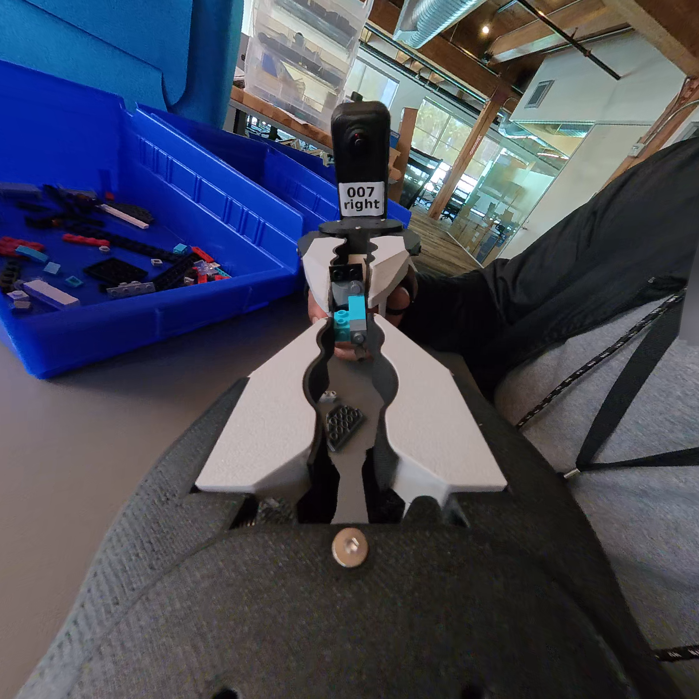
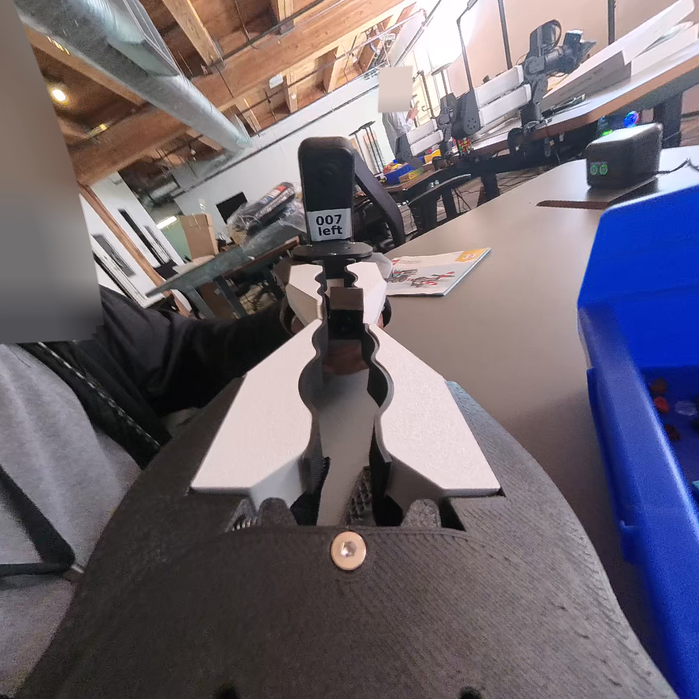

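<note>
A small brick assembly [image 1: 348, 308] of black, grey and teal pieces hangs in the air between my two grippers, which face each other tip to tip. My left gripper [image 1: 350, 330] is shut on its teal and grey end. My right gripper [image 1: 350, 276] is shut on its black and grey end. In the right wrist view, my right gripper [image 2: 344, 334] grips the assembly's black brick [image 2: 344, 321], and the left gripper [image 2: 342, 295] holds the far end. A black wedge plate [image 1: 342, 421] lies on the grey table [image 1: 94, 435] below the left fingers.
A blue bin [image 1: 151, 321] with several loose bricks [image 1: 113, 257] stands at the left; it also shows in the right wrist view [image 2: 635, 340]. An instruction booklet [image 2: 435, 272] lies on the table. A black box device [image 2: 624, 155] sits farther back. A person's dark sleeve [image 1: 548, 264] is behind the right gripper. Both grippers' tips are close together, under 4 cm apart.
</note>
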`<action>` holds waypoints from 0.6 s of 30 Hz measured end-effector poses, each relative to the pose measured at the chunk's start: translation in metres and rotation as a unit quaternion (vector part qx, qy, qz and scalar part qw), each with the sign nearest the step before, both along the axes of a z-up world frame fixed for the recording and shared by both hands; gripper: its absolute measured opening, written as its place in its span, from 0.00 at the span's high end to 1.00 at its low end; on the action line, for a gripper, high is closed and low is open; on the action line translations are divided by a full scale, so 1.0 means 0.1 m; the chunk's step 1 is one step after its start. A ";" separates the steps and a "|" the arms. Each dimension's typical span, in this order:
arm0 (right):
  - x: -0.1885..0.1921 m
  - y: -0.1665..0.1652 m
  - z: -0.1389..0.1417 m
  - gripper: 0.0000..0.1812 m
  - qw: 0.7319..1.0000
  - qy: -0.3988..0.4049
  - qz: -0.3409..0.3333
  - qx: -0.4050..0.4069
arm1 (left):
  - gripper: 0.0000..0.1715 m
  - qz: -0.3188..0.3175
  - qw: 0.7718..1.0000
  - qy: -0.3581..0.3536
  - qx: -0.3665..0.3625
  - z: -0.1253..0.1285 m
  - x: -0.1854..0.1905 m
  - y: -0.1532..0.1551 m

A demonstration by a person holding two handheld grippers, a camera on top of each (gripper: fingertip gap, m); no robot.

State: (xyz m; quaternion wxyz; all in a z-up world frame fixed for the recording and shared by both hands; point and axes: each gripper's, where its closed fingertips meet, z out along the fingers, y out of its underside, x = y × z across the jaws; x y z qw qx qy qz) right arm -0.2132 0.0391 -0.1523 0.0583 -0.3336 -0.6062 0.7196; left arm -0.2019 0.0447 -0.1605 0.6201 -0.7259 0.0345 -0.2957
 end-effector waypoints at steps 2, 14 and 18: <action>0.01 -0.01 -0.01 0.91 1.000 0.007 -0.003 0.017 | 0.90 -0.006 1.000 -0.001 -0.003 -0.01 0.00 -0.01; 0.03 -0.07 -0.01 0.91 0.998 0.027 -0.012 0.062 | 0.90 -0.032 0.999 -0.001 -0.007 0.00 0.00 -0.09; 0.03 -0.08 -0.01 0.91 0.996 0.036 -0.017 0.076 | 0.90 -0.038 0.999 0.001 -0.013 0.00 0.00 -0.12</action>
